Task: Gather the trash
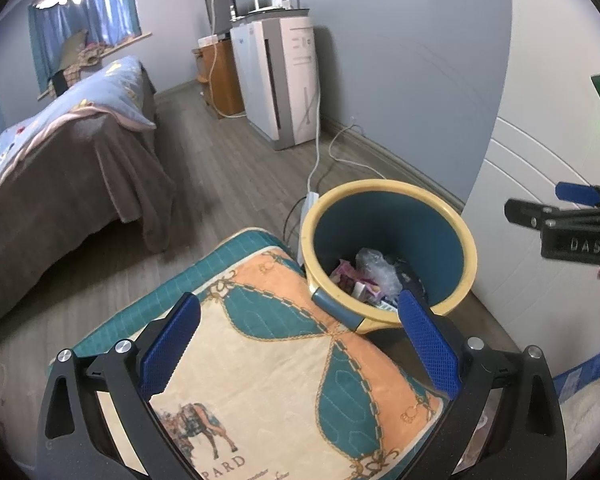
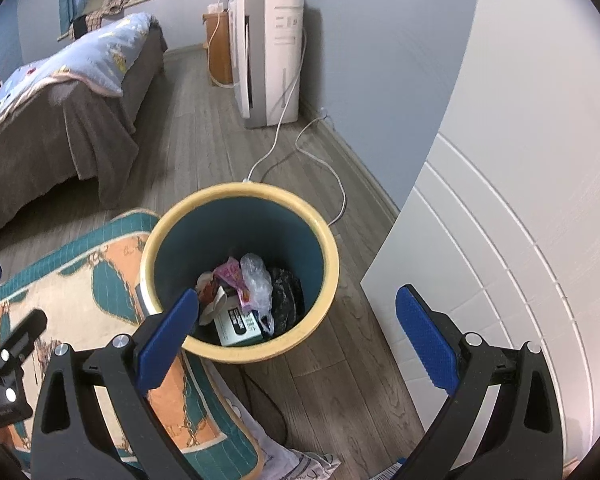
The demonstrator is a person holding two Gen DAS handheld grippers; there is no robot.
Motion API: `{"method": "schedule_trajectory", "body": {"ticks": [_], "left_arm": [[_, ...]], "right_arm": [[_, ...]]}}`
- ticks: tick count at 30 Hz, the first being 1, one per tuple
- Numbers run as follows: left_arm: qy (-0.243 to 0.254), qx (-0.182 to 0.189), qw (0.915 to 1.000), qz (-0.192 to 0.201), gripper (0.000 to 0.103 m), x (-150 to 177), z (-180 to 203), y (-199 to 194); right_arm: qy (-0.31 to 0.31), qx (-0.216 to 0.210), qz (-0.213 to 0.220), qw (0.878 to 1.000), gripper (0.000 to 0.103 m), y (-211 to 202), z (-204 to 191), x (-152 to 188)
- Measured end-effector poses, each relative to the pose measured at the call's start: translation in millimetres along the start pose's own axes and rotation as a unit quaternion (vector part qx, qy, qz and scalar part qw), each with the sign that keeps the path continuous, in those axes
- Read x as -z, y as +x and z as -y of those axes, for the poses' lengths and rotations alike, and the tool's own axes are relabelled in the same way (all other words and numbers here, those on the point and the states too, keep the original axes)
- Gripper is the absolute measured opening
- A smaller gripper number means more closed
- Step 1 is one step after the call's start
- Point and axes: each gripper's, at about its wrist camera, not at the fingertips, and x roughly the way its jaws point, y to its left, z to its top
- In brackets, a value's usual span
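A round trash bin [image 2: 324,240] with a yellow rim and teal inside stands on the wood floor. Trash lies in its bottom: a clear plastic bag [image 2: 256,280], a pink wrapper [image 2: 232,274], a small white-green box [image 2: 240,326] and something black [image 2: 286,292]. My right gripper [image 2: 300,328] hovers above the bin's near rim, open and empty. My left gripper [image 1: 300,336] is open and empty over a patterned cushion [image 1: 260,360], with the bin [image 1: 388,200] just beyond its right finger. The right gripper's side [image 1: 556,216] shows at the left wrist view's right edge.
A bed [image 1: 60,152] with a brown blanket fills the left. A white appliance [image 1: 284,80] and a wooden cabinet stand by the far wall. White cables and a power strip [image 1: 312,200] lie on the floor behind the bin. A white panelled door [image 2: 520,200] rises at the right.
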Motion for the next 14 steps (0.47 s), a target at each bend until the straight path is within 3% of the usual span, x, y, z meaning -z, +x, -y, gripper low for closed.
{"method": "schedule_trajectory", "body": {"ticks": [6,14], "left_arm": [[-0.013,0.019,0.9997,-0.007,0.098,-2,-5,2],[-0.011,-0.004,0.9999,0.000,0.098,-2,-7,-4]], "right_arm": [[-0.002,-0.001,-0.012,1.000,0.097,6,0,1],[0.024,-0.001,-0.031,0.999,0.097,13,9,1]]}}
